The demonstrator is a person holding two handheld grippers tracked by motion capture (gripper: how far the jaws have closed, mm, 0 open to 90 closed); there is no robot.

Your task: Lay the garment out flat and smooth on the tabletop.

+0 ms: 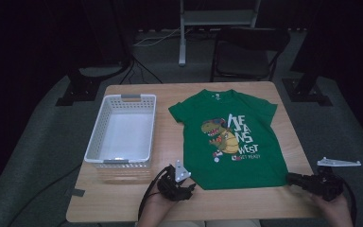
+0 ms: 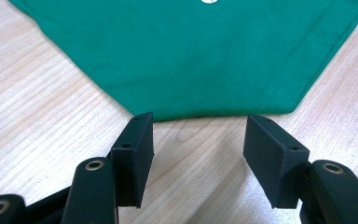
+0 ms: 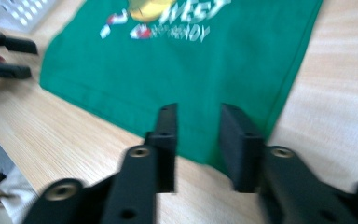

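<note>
A green T-shirt [image 1: 227,137] with a dinosaur print lies flat, face up, on the wooden table [image 1: 123,198]. My left gripper [image 1: 187,187] rests at the shirt's near left corner. In the left gripper view it [image 2: 199,120] is open, and the green hem [image 2: 200,107] lies just beyond its tips without touching them. My right gripper [image 1: 290,178] is at the near right corner. In the right gripper view it [image 3: 198,109] is open with a narrower gap, and its jaws reach over the shirt's hem [image 3: 191,135]. That view is blurred.
A white slotted basket [image 1: 121,132] stands to the left of the shirt, with nothing inside. A dark chair [image 1: 246,52] and a metal stand [image 1: 183,33] are behind the table. The table's near edge runs just below both grippers.
</note>
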